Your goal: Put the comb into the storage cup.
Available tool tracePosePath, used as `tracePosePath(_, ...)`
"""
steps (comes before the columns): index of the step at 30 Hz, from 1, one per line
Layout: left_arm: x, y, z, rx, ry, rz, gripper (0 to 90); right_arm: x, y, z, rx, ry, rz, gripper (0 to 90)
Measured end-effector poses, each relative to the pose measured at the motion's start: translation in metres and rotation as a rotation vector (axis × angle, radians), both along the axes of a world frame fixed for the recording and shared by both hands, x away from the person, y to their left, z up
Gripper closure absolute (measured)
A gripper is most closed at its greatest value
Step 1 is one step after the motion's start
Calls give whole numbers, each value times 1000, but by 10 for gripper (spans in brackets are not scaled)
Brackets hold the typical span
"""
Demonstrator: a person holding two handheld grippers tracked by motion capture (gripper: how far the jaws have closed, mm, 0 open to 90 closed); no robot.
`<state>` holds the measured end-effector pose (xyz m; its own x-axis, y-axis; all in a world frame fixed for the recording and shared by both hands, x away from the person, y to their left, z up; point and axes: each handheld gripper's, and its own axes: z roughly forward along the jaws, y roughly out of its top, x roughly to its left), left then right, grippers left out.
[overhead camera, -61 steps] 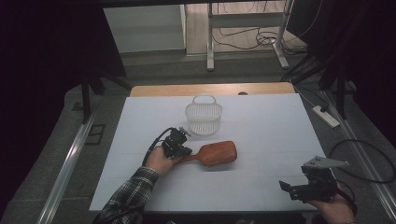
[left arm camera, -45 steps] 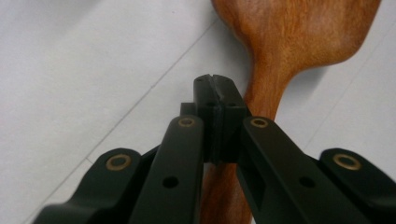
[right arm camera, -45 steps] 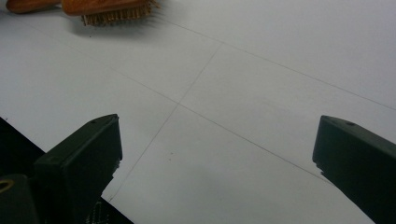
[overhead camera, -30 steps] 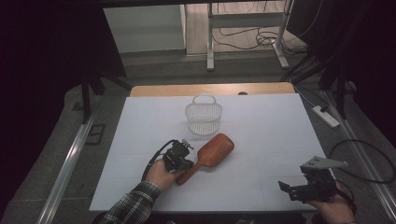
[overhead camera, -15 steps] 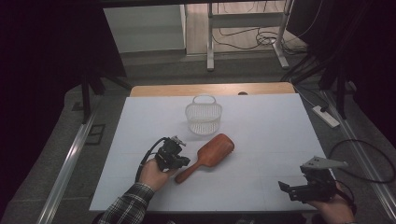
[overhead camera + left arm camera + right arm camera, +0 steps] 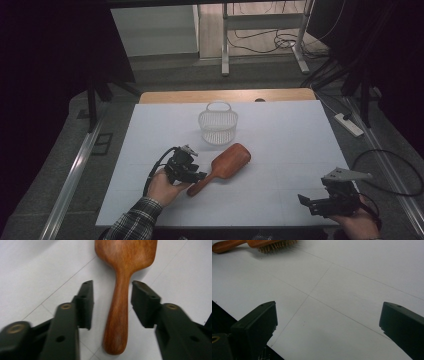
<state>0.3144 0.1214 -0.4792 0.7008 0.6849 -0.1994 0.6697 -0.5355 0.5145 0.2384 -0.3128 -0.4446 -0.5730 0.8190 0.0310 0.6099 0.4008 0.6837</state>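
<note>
We see the reddish-brown wooden paddle hairbrush (image 6: 223,167) lying bristles-down on the white-covered desk (image 6: 280,145), just in front of the white wire basket (image 6: 218,125). Its long axis runs diagonally: the handle end points toward the person's near left, the broad head toward the far right, close to the basket. The left hand-held gripper (image 6: 196,175) has just been opening; in the left gripper view its pads (image 6: 86,298) stand apart on either side of the handle (image 6: 118,315) without pressing on it, so the brush is released. The right hand-held gripper (image 6: 320,202) waits at the near right edge, jaws spread wide and empty. We judge the main risk to be a withdrawing pad catching the handle and swinging the brush, or a re-grip near the handle's tip letting the heavy head droop.
</note>
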Motion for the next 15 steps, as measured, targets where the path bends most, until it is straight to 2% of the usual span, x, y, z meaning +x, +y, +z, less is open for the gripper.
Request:
tracePosePath(2,1,-3,1,5,-11,3,365,0,0,0,0,1,0,16)
tracePosePath(10,4,-11,3,-9,-16,-10,172,0,0,0,-3,3,0,16)
tracePosePath(15,6,-17,1,7,-8,-36,75,0,0,0,-4,3,1,16)
